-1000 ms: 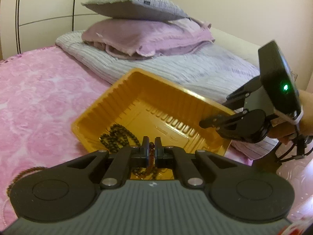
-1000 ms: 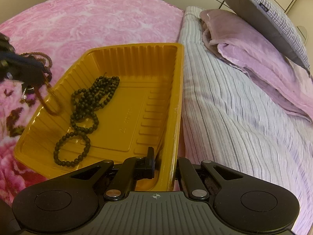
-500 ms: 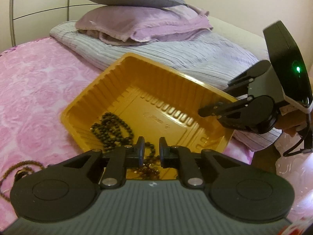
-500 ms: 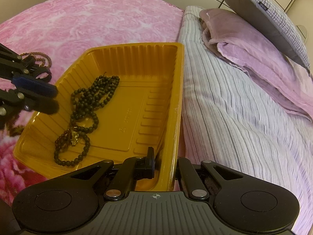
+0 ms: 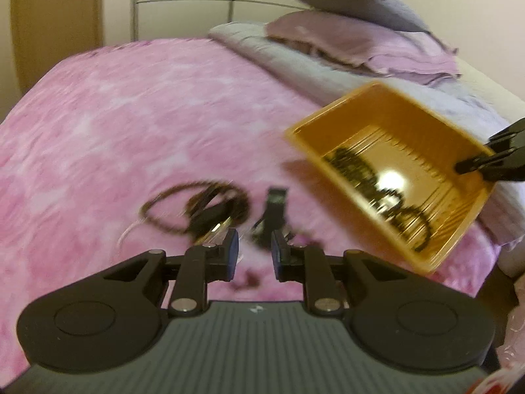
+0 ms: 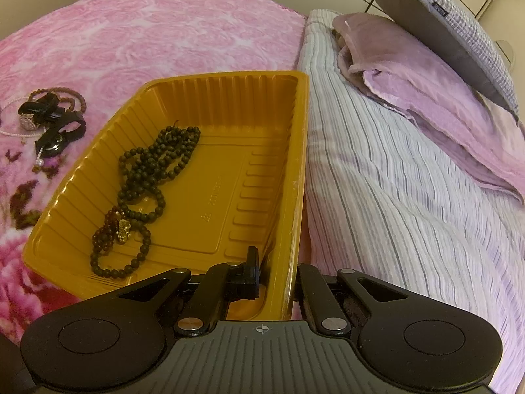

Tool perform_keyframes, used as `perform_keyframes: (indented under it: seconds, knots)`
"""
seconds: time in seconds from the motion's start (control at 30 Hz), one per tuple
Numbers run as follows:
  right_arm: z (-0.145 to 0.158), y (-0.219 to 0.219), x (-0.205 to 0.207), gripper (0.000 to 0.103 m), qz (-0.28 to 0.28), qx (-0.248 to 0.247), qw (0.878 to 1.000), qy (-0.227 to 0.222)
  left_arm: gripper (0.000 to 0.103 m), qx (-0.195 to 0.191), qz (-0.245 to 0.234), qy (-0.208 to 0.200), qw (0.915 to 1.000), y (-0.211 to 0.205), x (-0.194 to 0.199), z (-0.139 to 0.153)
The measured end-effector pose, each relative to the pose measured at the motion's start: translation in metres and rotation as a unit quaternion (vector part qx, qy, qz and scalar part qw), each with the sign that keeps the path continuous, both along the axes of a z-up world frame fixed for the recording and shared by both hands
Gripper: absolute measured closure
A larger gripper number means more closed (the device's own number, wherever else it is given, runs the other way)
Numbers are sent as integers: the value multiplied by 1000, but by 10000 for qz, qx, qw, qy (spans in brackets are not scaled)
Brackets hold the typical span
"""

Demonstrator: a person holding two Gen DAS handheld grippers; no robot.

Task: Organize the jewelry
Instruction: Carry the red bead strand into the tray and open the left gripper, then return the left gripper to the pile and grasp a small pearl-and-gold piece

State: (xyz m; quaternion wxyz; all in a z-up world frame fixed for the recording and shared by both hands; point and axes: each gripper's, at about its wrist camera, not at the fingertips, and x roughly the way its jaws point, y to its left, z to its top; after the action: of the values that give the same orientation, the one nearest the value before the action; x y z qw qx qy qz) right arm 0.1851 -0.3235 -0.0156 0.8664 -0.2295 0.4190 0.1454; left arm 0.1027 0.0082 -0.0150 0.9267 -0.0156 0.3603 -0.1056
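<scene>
The orange plastic tray (image 6: 213,88) rests tilted on the pink blanket. My right gripper (image 6: 277,279) is shut on its near wall by the corner. Inside lie a dark bead necklace (image 6: 154,164) and a reddish bead bracelet with a gold charm (image 6: 115,226). Left of the tray a pile of jewelry (image 6: 49,115) sits on the blanket: black watches, a brown bead bracelet and a pearl string. In the blurred left wrist view my left gripper (image 5: 254,249) hangs just before that pile, jaws opening with nothing between them. Ahead of it are the brown bracelet (image 5: 164,203) and a black watch (image 5: 210,216). The tray (image 5: 331,108) and right gripper (image 5: 485,164) show at right.
A striped quilt (image 6: 393,197) lies along the tray's right side, with a folded purple blanket (image 6: 426,92) and a grey pillow (image 6: 443,10) stacked on it. Pink flowered blanket (image 5: 131,115) covers the bed. Wardrobe doors and a wooden door (image 5: 55,16) stand behind.
My left gripper opened and let the reddish bracelet drop into the tray, then swung left off the tray to the pile on the blanket. The right gripper and tray kept still.
</scene>
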Motion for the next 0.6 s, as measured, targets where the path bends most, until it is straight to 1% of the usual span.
perform_keyframes:
  seconds: [0.1,0.23,0.27,0.3,0.37,0.47,0.6]
  knots:
    - [0,-1,0,98,-8,3,10000,6,84,55,99,90,9999,2,-5,-11]
    - [0,-1,0,98,-5,-2,10000,8,84,56,-42,113,9999,-13,-3,-25]
    - [0,-1,0,98,-5,-6,10000,8,82,56,-86,99,9999,-19,-3,-27]
    - [0,-1,0,98,-8,2,10000,10,77,33,-113,81,9999,-25,-1,-30]
    - [0,-1,0,98,-15,4,10000,14,75,-66,-131,57,9999,-33,2,-37]
    - [-1,-2,1,98,-16,3,10000,21,75,-127,-129,64,9998,-48,10,-45]
    - [-2,-2,1,98,-16,6,10000,21,75,-25,-100,117,9999,-61,21,-57]
